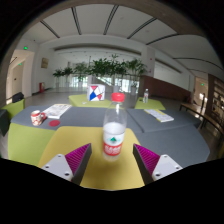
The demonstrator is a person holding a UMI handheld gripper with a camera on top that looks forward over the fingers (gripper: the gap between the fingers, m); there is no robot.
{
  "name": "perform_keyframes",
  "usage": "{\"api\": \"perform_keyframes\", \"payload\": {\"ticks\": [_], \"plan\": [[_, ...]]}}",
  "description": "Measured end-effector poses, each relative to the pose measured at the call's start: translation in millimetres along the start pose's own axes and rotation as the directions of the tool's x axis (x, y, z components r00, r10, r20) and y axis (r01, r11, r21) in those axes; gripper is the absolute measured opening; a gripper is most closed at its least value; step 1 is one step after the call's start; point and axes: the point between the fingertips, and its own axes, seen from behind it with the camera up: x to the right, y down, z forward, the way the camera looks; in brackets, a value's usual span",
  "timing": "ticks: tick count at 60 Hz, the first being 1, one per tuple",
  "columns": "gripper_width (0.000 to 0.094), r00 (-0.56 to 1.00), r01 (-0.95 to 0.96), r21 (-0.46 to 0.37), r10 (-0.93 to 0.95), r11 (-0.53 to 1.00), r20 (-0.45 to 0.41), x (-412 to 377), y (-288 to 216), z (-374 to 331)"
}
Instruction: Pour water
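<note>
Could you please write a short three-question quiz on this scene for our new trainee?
1. True or false: the bottle stands between the gripper fingers.
2. The bottle's label is mostly: A red, B blue, C black.
3. What colour is the table section under the bottle?

Key:
1. True; gaps show at both sides, so the gripper is open.
2. A.
3. Yellow.

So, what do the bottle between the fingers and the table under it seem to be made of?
The bottle looks like clear plastic: see-through wall, red cap, paper-like label. The table seems a smooth, matte laminate in yellow and grey panels, though its core is hidden. The bottle stands between the open gripper fingers.
</note>
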Motion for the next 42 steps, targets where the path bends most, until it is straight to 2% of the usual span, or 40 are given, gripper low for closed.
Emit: {"api": "perform_keyframes", "payload": {"ticks": [7, 14, 23, 26, 31, 34, 35, 42], "plan": [[0.0851, 1.0, 0.003, 0.038, -0.002, 0.999, -0.026, 15.1, -14.7, 35.0], [0.0817, 1.0, -0.016, 0.065, 0.017, 0.998, -0.008, 11.5, -25.6, 67.2], [0.0668, 1.0, -0.017, 0.07, 0.016, 0.997, 0.007, 4.0, -24.0, 99.0], [0.0546, 1.0, -0.02, 0.068, 0.02, 0.997, 0.008, 1.9, -21.5, 107.1], [0.0498, 1.0, -0.001, 0.094, -0.001, 0.996, 0.019, -4.8, -25.8, 111.7], [0.0444, 1.0, -0.003, 0.099, 0.002, 0.995, 0.009, 0.2, -28.1, 117.7], [0.0399, 1.0, -0.004, 0.098, 0.004, 0.995, 0.0, 1.3, -28.5, 118.7], [0.0321, 0.998, 0.023, 0.099, -0.017, 0.995, -0.06, 7.5, -32.7, 112.9]]}}
